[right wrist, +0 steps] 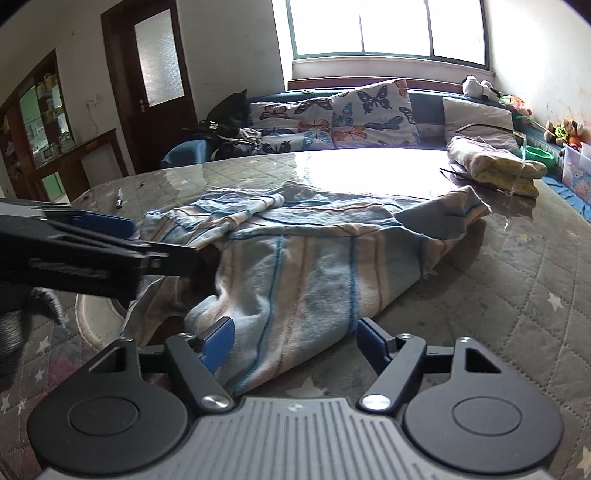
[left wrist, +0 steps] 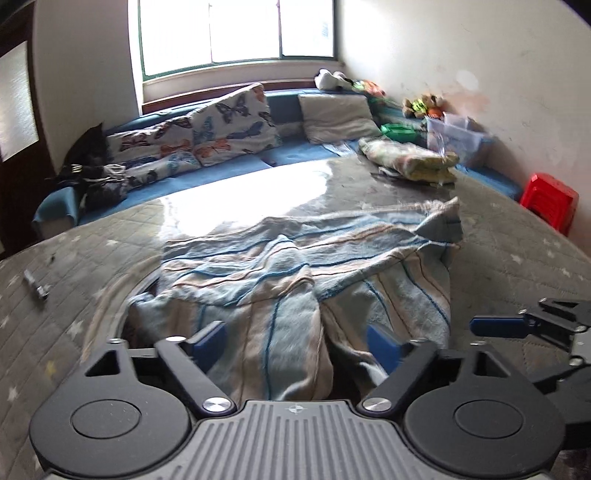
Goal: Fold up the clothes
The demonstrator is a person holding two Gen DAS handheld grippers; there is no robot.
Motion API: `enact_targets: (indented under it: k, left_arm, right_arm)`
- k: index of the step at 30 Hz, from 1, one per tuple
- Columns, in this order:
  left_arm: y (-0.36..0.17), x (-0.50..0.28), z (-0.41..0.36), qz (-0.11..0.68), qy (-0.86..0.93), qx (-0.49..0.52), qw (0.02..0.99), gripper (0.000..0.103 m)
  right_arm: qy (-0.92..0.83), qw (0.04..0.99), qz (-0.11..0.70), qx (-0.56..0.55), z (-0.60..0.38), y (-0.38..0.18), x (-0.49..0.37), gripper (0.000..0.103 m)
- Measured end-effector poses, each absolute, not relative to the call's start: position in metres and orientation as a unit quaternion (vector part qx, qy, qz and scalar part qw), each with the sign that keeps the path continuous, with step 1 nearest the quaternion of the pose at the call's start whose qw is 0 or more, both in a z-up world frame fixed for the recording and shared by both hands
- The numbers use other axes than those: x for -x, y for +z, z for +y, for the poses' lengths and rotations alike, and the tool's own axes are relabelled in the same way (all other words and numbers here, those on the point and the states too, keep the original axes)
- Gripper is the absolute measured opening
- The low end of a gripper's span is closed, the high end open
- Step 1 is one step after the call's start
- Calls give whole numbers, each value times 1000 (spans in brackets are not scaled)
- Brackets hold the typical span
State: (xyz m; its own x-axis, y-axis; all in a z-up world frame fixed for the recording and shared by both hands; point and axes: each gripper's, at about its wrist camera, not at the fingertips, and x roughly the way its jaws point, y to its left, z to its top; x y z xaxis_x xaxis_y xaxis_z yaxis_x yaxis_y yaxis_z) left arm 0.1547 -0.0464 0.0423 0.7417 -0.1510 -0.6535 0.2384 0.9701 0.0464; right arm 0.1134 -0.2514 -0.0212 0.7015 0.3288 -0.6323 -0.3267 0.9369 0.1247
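— Blue-and-cream striped fleecy garment (left wrist: 295,266), is that what lies rumpled at the centre of both frames?

— Yes. It sprawls on the grey quilted, star-patterned table cover (left wrist: 92,266), its near folds reaching down to the lower middle of each view, one corner flipped up toward the right.

— And the left gripper (left wrist: 295,341)?

— Its jaws stand wide apart at the bottom of the left wrist view, the blue pads either side of a fold of the garment, which lies between them without being pinched. In the right wrist view it (right wrist: 99,236) enters from the left edge, close against the cloth.

— The right gripper (right wrist: 295,336)?

— Also spread wide, straddling the near hem; nothing is clamped. It (left wrist: 517,325) shows at the right edge of the left wrist view, just beside the garment.

— What lies around?

— A folded yellow-and-white patterned cloth (right wrist: 495,162) sits on the far right of the table, well apart from the garment. A small marker pen (right wrist: 119,198) lies toward the left. Behind runs a blue sofa (left wrist: 229,170) with butterfly-print cushions (left wrist: 207,129) under a bright window (left wrist: 240,33). A red plastic stool (left wrist: 550,201) stands at the right edge, and a dark wooden door (right wrist: 159,74) in the upper left.
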Motion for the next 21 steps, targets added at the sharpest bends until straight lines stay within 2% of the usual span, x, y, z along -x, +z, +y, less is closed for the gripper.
enact_targets:
  k: [1, 3, 4, 6, 9, 21]
  left_arm:
    - [38, -160, -48, 349, -105, -69, 929, 70]
    - [30, -170, -49, 360, -102, -79, 924, 46]
    - [26, -173, -48, 365, -101, -84, 922, 40]
    - [24, -173, -43, 366, -102, -79, 922, 20]
    - [26, -167, -32, 361, -103, -62, 925, 11]
    - [42, -126, 20, 333, -52, 6, 941, 7]
  right_arm:
    - [176, 922, 343, -3, -253, -22, -114, 74]
    - [175, 922, 344, -5, -254, -22, -115, 73]
    - [175, 922, 344, -5, -254, -22, -117, 73]
    - [175, 923, 343, -3, -255, -22, -119, 72]
    - [176, 924, 339, 0, -255, -20, -123, 71]
    - [201, 932, 294, 69, -213, 0, -157, 67]
